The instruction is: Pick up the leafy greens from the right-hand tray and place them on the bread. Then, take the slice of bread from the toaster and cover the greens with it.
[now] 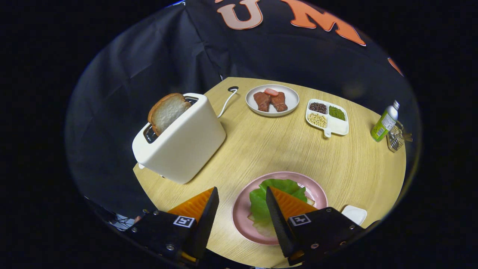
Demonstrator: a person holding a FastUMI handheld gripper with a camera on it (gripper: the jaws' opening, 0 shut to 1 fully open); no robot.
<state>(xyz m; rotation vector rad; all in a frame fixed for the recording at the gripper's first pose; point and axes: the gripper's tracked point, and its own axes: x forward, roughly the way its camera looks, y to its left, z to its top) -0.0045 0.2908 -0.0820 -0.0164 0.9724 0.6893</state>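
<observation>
Right now the claw point(241, 192) hangs above the near part of the round wooden surface point(283, 149) with its fingers spread wide and nothing between them. Under the right finger sits a pink plate point(317, 192), and on it the leafy greens point(261, 198) are already laid out flat; a pale edge showing beneath them at the right looks like the bread point(310, 202), though most of it is covered. The left finger is over bare wood just beside the plate. Just right of the plate, partly behind the claw's body, a small white tray point(354, 213) peeks out. Beyond the left finger stands the white toaster point(179, 144), with a slice of bread point(167, 112) sticking up out of its slot, tilted a little; its white cord point(227, 102) runs off toward the back. Farther on are a white plate point(289, 99) with pieces of meat, a divided white dish point(338, 125) holding beans or grains, and at the far right a green bottle point(384, 122) next to a small wire basket point(396, 137).
</observation>
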